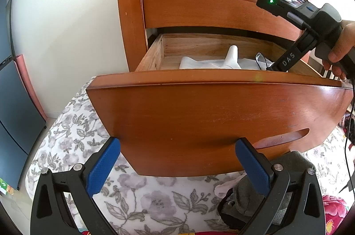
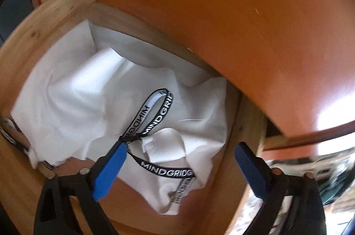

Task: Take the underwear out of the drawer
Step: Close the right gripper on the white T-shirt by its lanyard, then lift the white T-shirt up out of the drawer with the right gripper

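Right claw [image 2: 179,152] gapes over white underwear [image 2: 106,101] inside drawer [image 2: 40,19]; left claw [image 1: 177,148] open.

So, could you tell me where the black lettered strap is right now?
In the right wrist view, the black lettered strap lies on the white garment inside the open drawer, just ahead of the right gripper.

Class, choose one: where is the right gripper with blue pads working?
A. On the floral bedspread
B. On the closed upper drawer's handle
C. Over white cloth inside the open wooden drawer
C: the right gripper stands open above white cloth in the open wooden drawer.
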